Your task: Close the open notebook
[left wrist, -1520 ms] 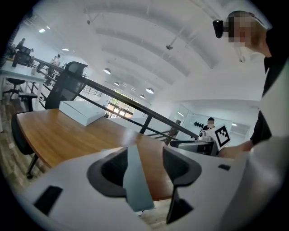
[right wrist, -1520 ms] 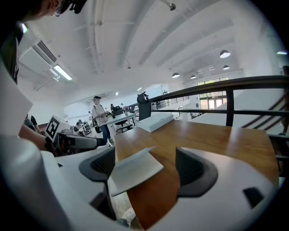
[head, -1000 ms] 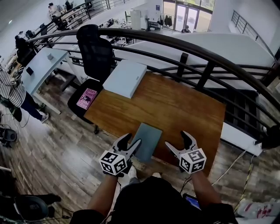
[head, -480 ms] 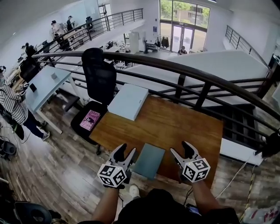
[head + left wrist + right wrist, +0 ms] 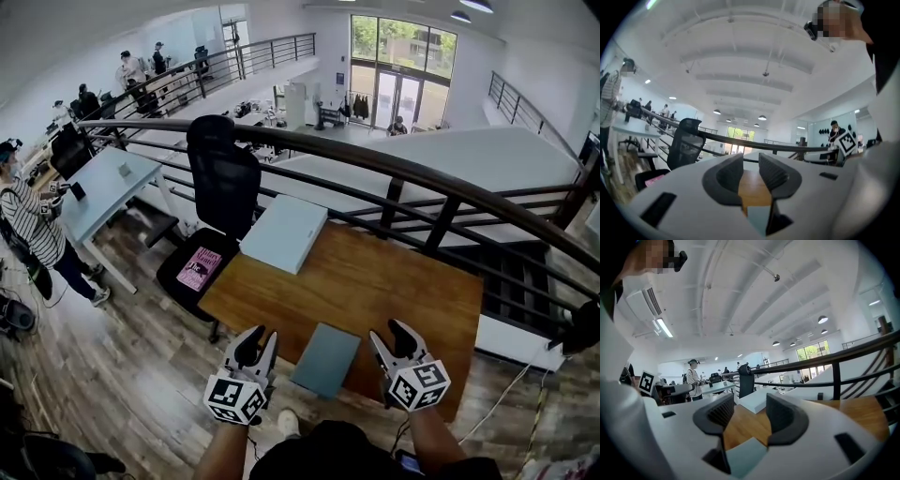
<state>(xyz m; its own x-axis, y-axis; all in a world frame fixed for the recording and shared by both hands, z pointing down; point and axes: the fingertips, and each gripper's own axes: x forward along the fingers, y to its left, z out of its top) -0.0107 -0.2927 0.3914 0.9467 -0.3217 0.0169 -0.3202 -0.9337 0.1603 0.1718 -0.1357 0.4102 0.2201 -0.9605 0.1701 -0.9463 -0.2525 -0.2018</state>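
The grey-green notebook (image 5: 325, 359) lies closed and flat on the wooden table (image 5: 375, 272), near its front edge. My left gripper (image 5: 255, 339) hangs to the left of it, off the table's edge, and touches nothing. Its jaws are closing, with a narrow gap and nothing between them. In the left gripper view the gripper (image 5: 751, 161) points level over the notebook (image 5: 757, 218). My right gripper (image 5: 386, 334) is to the right of the notebook, apart from it, jaws closing on nothing. The right gripper view shows the gripper (image 5: 750, 406) above the notebook's corner (image 5: 743, 456).
A white flat box (image 5: 284, 232) lies at the table's far left corner. A black office chair (image 5: 223, 178) with a pink item (image 5: 199, 267) on its seat stands left of the table. A dark railing (image 5: 403, 169) runs behind the table. People stand at desks far left.
Both grippers have lifted and drawn back from the notebook, and their jaws have narrowed. The notebook has stayed closed and still on the table.
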